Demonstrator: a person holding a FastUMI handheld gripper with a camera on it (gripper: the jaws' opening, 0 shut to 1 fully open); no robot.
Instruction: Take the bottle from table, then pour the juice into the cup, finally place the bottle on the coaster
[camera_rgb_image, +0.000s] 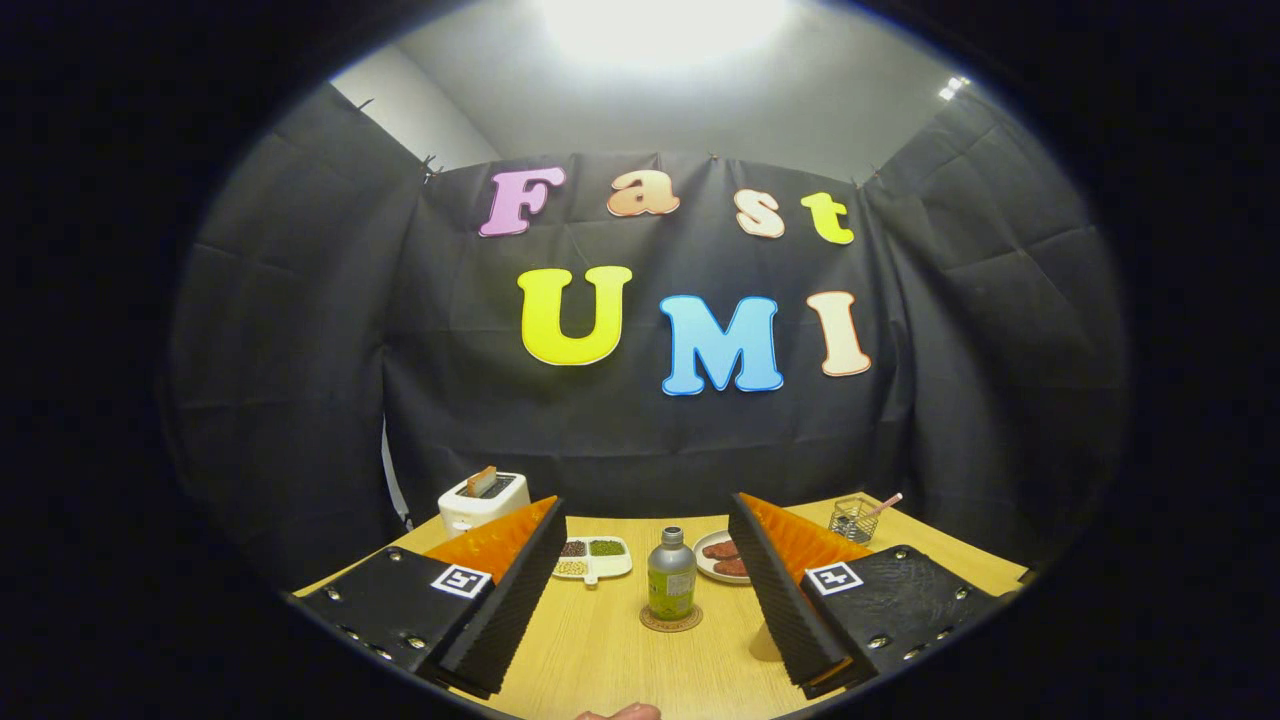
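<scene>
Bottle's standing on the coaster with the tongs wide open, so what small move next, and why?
Probably back the tongs straight away. The bottle stands upright on the coaster, capped, ahead of the open fingers with neither touching it, so the placing looks done. Whether juice was poured cannot be told.

Tongs (645, 590) spread wide, the two fingers (500, 600) splayed apart with nothing pressed between them. Each finger angles outward from its near end toward its far tip, ribbed inner faces turned to one another across an open gap. Both finger mounts sit low and level, left and right, each carrying a small square marker on top. At the very near edge, between the fingers, a sliver of the person's hand (620, 712) peeks in, too little of it showing to read its pose.
</scene>
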